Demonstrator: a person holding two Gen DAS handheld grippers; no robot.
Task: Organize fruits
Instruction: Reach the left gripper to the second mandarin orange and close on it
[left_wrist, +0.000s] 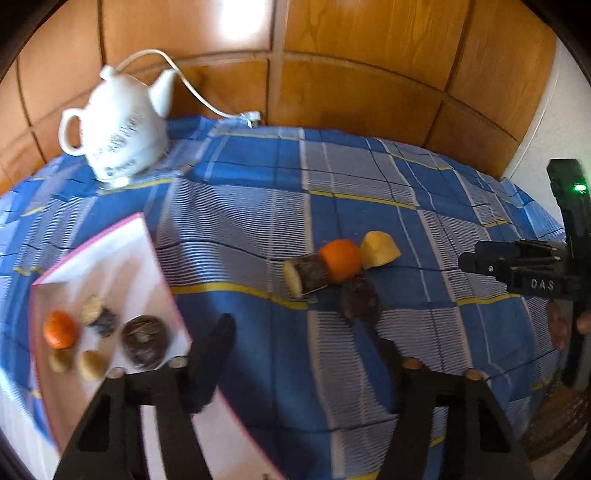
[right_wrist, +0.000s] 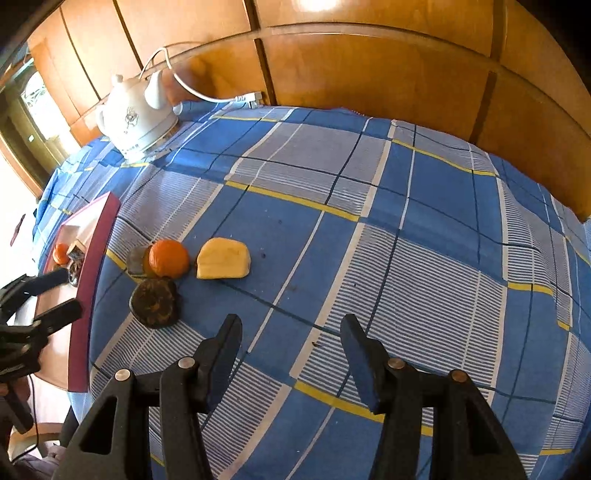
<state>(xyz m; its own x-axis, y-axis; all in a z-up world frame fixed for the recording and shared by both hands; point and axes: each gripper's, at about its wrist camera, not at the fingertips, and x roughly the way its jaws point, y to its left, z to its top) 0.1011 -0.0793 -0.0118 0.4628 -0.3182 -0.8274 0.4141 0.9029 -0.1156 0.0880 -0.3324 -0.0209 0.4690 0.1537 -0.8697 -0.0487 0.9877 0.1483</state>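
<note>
A cluster of fruit lies on the blue checked cloth: an orange (left_wrist: 340, 260) (right_wrist: 169, 258), a yellow piece (left_wrist: 379, 249) (right_wrist: 223, 258), a dark cut piece with a pale face (left_wrist: 305, 275) and a dark round fruit (left_wrist: 359, 298) (right_wrist: 154, 302). A white tray with a pink rim (left_wrist: 162, 266) (right_wrist: 96, 236) holds a small orange (left_wrist: 60, 329), a dark round fruit (left_wrist: 145, 342) and several small pale pieces. My left gripper (left_wrist: 301, 332) is open and empty, its left finger over the tray's edge. My right gripper (right_wrist: 290, 334) is open and empty, to the right of the cluster.
A white kettle (left_wrist: 118, 129) (right_wrist: 138, 114) with a white cord stands at the back left of the table. Wooden panels rise behind the table. The right gripper's body (left_wrist: 524, 266) shows at the right in the left wrist view.
</note>
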